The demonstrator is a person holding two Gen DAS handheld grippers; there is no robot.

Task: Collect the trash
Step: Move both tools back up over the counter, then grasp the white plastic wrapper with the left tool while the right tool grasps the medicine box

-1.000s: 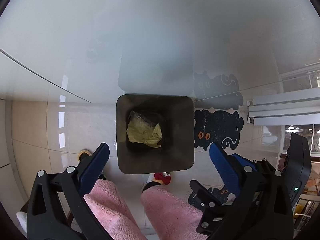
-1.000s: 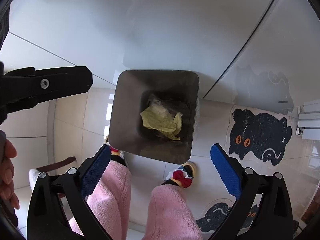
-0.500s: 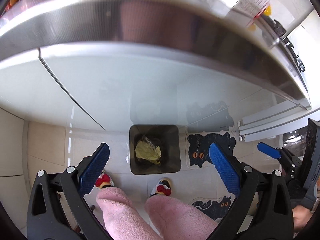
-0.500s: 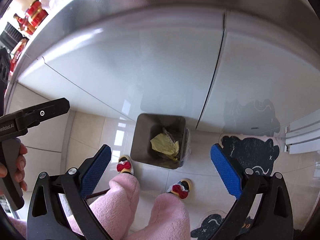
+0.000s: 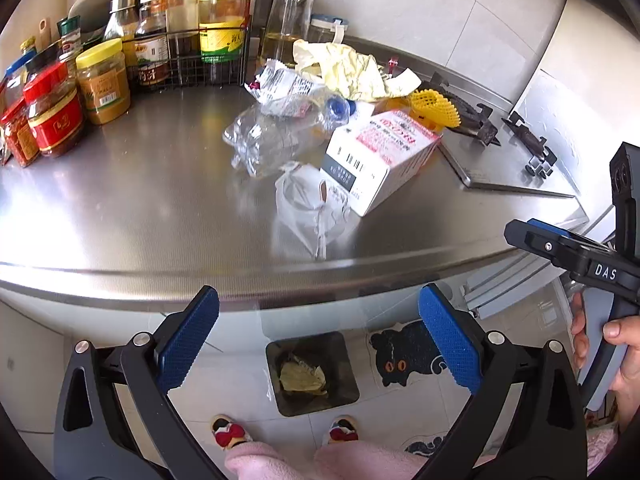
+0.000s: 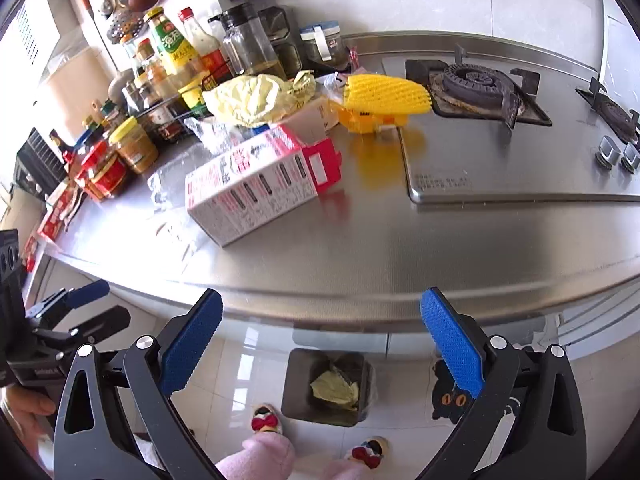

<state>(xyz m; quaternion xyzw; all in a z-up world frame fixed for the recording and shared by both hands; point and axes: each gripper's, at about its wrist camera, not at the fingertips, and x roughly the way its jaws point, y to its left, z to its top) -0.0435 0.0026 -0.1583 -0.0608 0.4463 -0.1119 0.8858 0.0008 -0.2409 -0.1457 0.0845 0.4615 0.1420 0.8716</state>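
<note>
Trash lies on the steel counter [image 5: 120, 208]: a pink and white carton [image 5: 380, 156] [image 6: 256, 188], a white face mask [image 5: 308, 204], a crushed clear bottle [image 5: 272, 136], crumpled yellow paper [image 5: 348, 68] [image 6: 252, 100], a yellow foam net [image 5: 434, 108] [image 6: 384, 94]. A dark bin [image 5: 312, 372] [image 6: 328, 386] on the floor holds yellow paper. My left gripper [image 5: 318, 338] and right gripper [image 6: 320, 340] are open and empty, held in front of the counter edge above the bin.
Jars and bottles [image 5: 80, 76] crowd the counter's back left. A gas hob [image 6: 480, 88] sits at the right. A cat mat [image 5: 404, 352] lies on the floor beside the bin. The person's pink-clad legs and slippers [image 5: 280, 440] stand before the bin.
Both grippers have risen from just over the bin to counter height. The counter top and its trash have come into view; the bin looks much smaller.
</note>
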